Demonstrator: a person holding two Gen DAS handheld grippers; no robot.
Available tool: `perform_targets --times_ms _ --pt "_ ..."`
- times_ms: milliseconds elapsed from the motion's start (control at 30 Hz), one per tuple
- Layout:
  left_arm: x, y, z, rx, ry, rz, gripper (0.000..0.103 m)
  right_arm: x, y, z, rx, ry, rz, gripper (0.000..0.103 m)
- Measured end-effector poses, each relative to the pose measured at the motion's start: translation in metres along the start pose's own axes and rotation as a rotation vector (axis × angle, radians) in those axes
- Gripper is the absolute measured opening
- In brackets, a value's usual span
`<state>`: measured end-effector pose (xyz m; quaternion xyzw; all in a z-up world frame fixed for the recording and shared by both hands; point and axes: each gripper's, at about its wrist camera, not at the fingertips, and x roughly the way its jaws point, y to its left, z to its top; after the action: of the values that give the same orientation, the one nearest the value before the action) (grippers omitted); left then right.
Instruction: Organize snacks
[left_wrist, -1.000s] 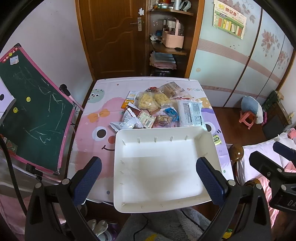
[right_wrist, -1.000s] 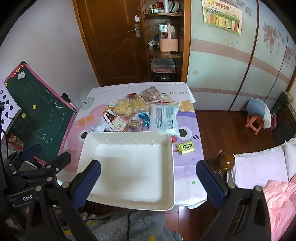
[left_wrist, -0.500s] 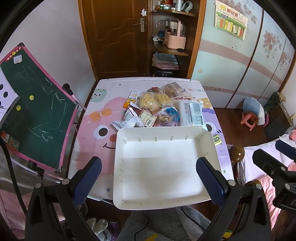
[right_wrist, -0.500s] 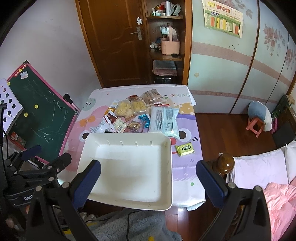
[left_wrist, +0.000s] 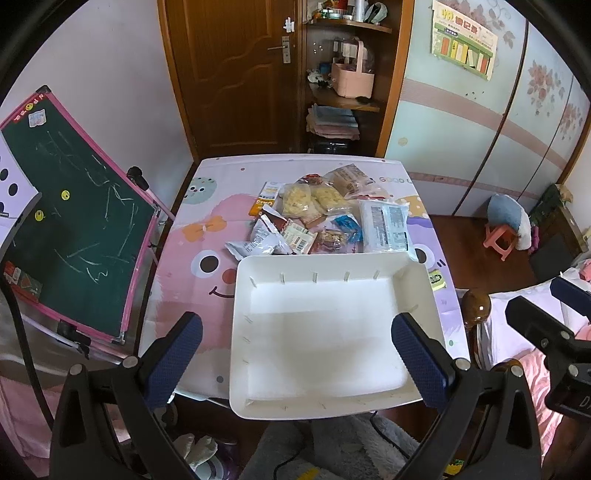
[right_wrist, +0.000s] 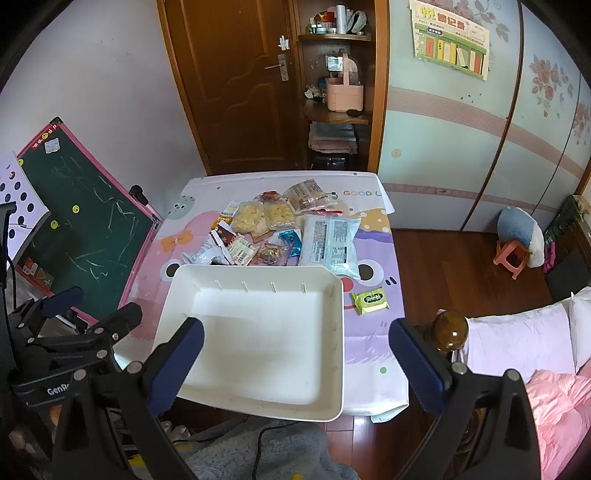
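Left wrist view: the left tongs (left_wrist: 297, 352) hang spread wide above the near edge of the counter (left_wrist: 192, 266), pinching nothing. Between their blue pads lies a white tray (left_wrist: 332, 402), bare inside, its near rim past the counter edge. Just beyond its far rim sits the snack pile (left_wrist: 317, 218), with a white pack (left_wrist: 386, 227) at its right. The right tongs (left_wrist: 546, 325) show at the right edge.

Right wrist view: the right tongs (right_wrist: 295, 354) are spread too, holding nothing, over the tray's (right_wrist: 332, 332) right side. A green packet (right_wrist: 370, 301) lies alone on the counter (right_wrist: 369, 343), just right of the tray. A chalkboard (right_wrist: 85, 236) leans at the left.
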<state>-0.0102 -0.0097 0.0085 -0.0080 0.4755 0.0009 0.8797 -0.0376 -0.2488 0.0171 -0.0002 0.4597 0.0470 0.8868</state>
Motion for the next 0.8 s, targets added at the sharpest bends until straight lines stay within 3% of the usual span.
perform_targets --times_ms 433,600,800 --pt "0.021 0.018 0.052 0.059 -0.098 0.018 0.102 0.034 -0.004 0.04 0.048 0.043 -0.026 0.1" --pt "0.043 0.033 0.089 0.078 -0.069 -0.038 0.102 0.055 -0.017 0.06 0.109 0.084 -0.023 0.1" --pt "0.085 0.046 0.121 0.13 -0.054 -0.042 0.102 0.081 -0.039 0.089 0.18 0.107 -0.048 0.1"
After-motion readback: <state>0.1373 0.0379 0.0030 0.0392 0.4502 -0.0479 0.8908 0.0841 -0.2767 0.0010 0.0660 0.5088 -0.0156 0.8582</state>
